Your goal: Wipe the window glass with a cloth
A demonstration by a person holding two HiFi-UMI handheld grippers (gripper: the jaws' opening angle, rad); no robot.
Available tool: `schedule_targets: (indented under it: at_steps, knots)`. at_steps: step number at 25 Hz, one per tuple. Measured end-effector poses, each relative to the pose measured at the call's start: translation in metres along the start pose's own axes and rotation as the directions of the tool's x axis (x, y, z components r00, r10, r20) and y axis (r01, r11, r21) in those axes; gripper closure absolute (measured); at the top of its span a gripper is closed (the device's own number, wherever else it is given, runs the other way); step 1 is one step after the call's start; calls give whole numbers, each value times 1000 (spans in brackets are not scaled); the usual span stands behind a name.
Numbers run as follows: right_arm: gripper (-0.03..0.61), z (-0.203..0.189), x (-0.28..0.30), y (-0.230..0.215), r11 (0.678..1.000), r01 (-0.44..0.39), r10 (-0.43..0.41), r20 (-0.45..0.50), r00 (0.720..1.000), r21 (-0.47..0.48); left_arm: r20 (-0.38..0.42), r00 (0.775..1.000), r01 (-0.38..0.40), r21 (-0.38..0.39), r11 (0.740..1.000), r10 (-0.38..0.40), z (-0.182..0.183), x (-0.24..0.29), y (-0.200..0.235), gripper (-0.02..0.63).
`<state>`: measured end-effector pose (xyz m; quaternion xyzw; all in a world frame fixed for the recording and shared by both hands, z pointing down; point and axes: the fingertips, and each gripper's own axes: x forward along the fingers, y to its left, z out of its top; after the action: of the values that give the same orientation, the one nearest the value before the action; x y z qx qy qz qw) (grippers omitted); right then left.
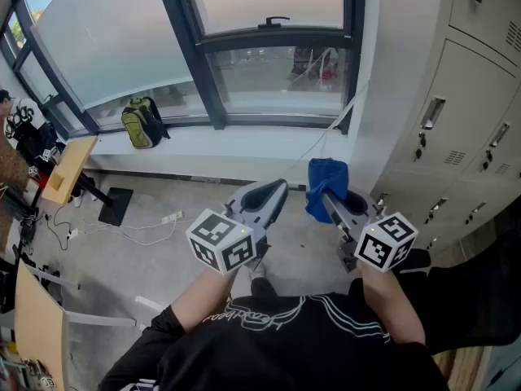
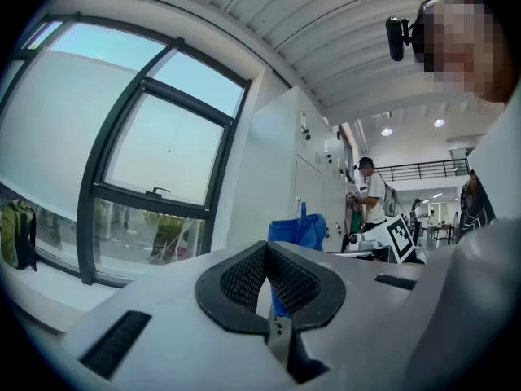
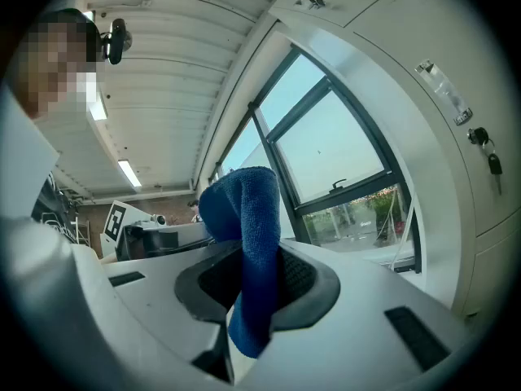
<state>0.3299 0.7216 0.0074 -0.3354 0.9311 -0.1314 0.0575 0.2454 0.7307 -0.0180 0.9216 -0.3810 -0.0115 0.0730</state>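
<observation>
A blue cloth (image 1: 326, 184) is bunched at the tip of my right gripper (image 1: 332, 195), whose jaws are shut on it. From the right gripper view the blue cloth (image 3: 252, 251) rises out of the closed jaws and droops below them. My left gripper (image 1: 275, 192) is held beside it, jaws closed with nothing between them. In the left gripper view the cloth (image 2: 297, 233) shows just beyond the left gripper (image 2: 267, 277). The window glass (image 1: 277, 78) in its dark frame lies ahead, above a white sill (image 1: 236, 141). Both grippers are well short of the glass.
Grey metal lockers (image 1: 456, 112) stand close on the right. A green backpack (image 1: 142, 123) rests on the sill at left. Cables and a power strip (image 1: 171, 217) lie on the floor. A wooden desk (image 1: 67, 168) is at far left. A person (image 2: 373, 198) stands behind.
</observation>
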Motion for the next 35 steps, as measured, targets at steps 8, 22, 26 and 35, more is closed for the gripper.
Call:
schedule_targets:
  at_steps: [8,22,26,35]
  knots:
    - [511,4,-2,-1,1000,13,-13,-3,1000,-1,7,1000,18,-9,1000,-18,5,0,-7,607]
    - [511,-16,97,-14,996,-82,81,-14,997,-24,83,995,-53,-30,998,56,6,-11,94,607]
    - [511,-43,145,-33,997,-81,82,-39,996,13,60,996,-58,-58,997,61,-14,-4,149,607]
    - [511,-80,366,-117,993,-65,70,-49,996,95,36,999,-34,-130,991,39,-33,47,376,607]
